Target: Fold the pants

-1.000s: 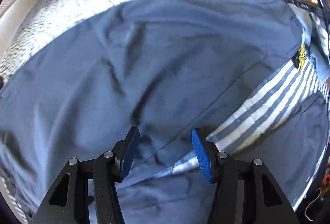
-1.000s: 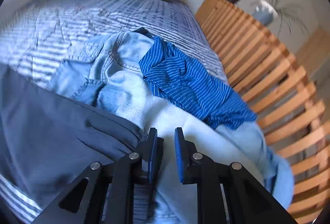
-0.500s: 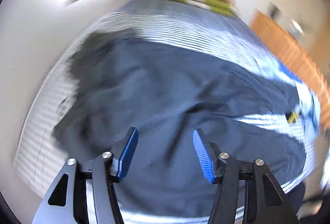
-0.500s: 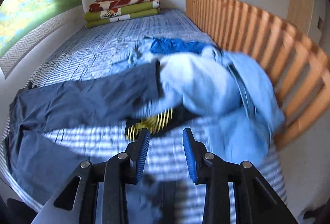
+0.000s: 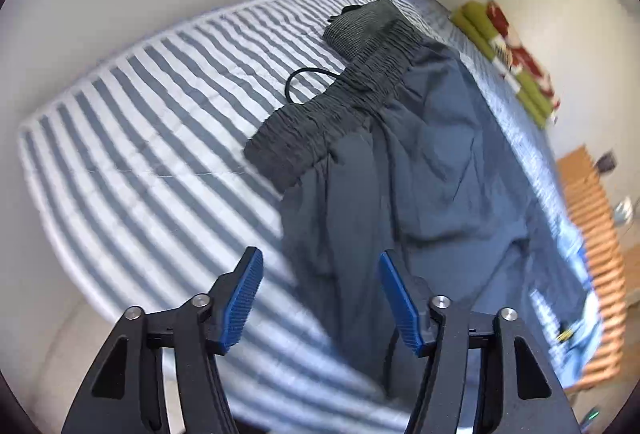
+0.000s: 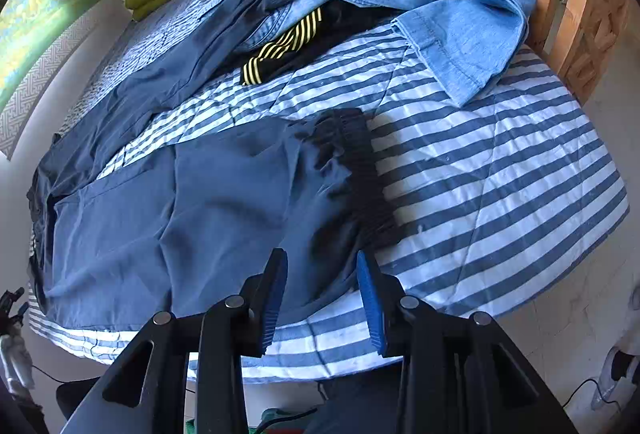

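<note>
- The pants (image 6: 168, 202) lie spread on the striped bed (image 6: 500, 170), legs apart; waistband (image 5: 332, 114) at 12 o'clock of the left gripper (image 5: 320, 298).
- Left gripper: jaws just widened, released, nothing between them.
- Right gripper (image 6: 322, 298): jaws just opened, empty, near-leg cuff (image 6: 360, 170) at 12 o'clock.
- Recommended: pinch cuff and waistband edges squarely, then lay the near leg over the far one.

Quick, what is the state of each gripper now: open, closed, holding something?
Left gripper: open, holding nothing; its jaws have just been opening above the dark blue pants.
Right gripper: open, holding nothing; jaws just been opening.
</note>
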A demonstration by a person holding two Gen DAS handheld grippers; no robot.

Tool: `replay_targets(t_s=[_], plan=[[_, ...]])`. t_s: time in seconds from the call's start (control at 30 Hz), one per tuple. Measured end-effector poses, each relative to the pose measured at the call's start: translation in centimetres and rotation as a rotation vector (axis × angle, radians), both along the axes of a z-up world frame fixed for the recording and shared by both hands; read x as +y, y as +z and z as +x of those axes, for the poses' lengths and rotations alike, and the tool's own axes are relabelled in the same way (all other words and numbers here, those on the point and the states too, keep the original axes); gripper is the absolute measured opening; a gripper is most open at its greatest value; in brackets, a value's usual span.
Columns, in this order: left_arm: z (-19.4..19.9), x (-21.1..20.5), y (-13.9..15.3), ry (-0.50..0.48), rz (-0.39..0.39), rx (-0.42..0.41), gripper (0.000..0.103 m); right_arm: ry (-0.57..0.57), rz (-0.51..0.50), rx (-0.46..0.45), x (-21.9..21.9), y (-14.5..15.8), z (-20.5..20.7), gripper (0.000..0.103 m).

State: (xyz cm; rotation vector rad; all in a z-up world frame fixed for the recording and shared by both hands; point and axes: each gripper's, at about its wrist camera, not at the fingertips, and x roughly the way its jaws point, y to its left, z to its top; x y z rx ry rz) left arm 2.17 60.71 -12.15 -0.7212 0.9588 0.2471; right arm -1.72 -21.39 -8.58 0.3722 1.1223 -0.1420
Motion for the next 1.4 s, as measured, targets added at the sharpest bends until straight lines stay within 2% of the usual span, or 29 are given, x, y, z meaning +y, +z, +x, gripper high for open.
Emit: replay_targets(t_s=[0.07, 0.17, 0.27, 0.3, 0.37, 0.47, 0.57, 0.63, 0.7, 0.87, 0.93, 0.97, 1.13, 1.3, 1.4], plan=[[1.1, 0.5, -1.1, 0.016, -0.04, -0.003, 0.072, -0.001, 0.006, 0.0, 0.5, 0.0, -0.2, 0.04], [2.6, 0.3, -2.4, 0.02, -0.037, 0.025, 0.072, -0.015, 0.032, 0.005, 0.6, 0.0, -0.3, 0.043], [2.8, 0.2, -3.3, 0.047, -0.084, 0.005, 0.069, -0.027, 0.025, 0.004, 0.5, -0.1, -0.6, 0.046], [2.9, 0.1, -3.7, 0.051, -0.104, -0.012, 0.066, -0.032, 0.021, 0.007, 0.5, -0.3, -0.5, 0.047], [3.1, -0.2, -4.2, 0.044, -0.103, -0.006, 0.036, -0.053, 0.018, 0.017, -0.1, -0.9, -0.6, 0.048], [3.6, -0.9, -4.5, 0.024, -0.074, 0.008, 0.014, -0.09, 0.068, 0.037, -1.2, -1.8, -0.7, 0.048], [3.6, -1.3, -4.0, 0.027, -0.066, -0.006, 0.008, -0.131, 0.186, 0.052, -2.3, -3.0, -0.9, 0.048], [3.5, -1.3, -3.4, 0.022, -0.058, -0.013, 0.007, -0.144, 0.246, 0.069, -2.6, -3.7, -0.9, 0.048], [3.3, -1.3, -2.6, 0.017, -0.05, -0.019, 0.006, -0.157, 0.259, 0.079, -2.5, -3.9, -0.9, 0.048], [2.9, -0.7, -1.2, 0.009, -0.036, -0.038, 0.005, -0.109, 0.245, 0.08, -0.3, -4.1, -0.1, 0.048], [2.6, -0.5, -0.6, 0.018, -0.041, -0.051, 0.004, -0.083, 0.205, 0.071, 0.9, -3.9, 0.4, 0.026], [2.5, -0.3, -0.4, 0.022, -0.044, -0.058, 0.004, -0.073, 0.199, 0.067, 1.3, -3.7, 0.7, 0.005], [2.2, 1.0, 1.6, 0.06, -0.06, -0.112, 0.004, -0.107, 0.211, -0.055, 1.2, -0.4, 1.4, 0.002], [3.7, 2.1, 5.6, 0.086, -0.053, -0.183, 0.004, -0.111, 0.207, -0.217, 1.2, 6.1, 4.2, 0.002], [5.9, 2.1, 8.7, 0.089, -0.026, -0.222, 0.004, -0.101, 0.188, -0.315, 1.4, 10.4, 7.7, 0.002]])
